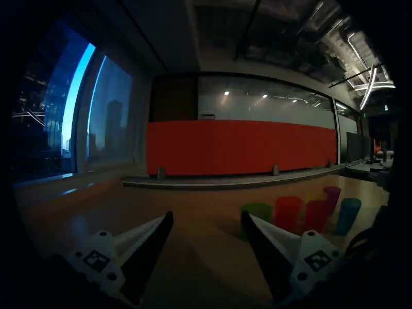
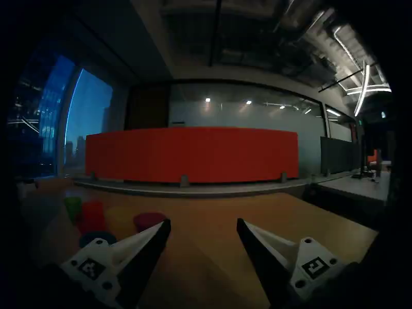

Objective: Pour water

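The cups (image 1: 287,212) cluster on the tabletop (image 1: 206,244) at about two o'clock from the left gripper (image 1: 206,215) and about nine o'clock from the right gripper (image 2: 203,222). Both sets of jaws are spread wide and hold nothing. The cups look like light, thin plastic, probably smooth and easily squashed or tipped, so a gentle hold mid-wall seems best. Dim light hides whether any cup holds water.

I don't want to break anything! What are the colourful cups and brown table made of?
The colourful tapered cups look like plastic: bright, slightly see-through, though the light is dim. The smooth brown table looks like wood or laminate, with a soft sheen.
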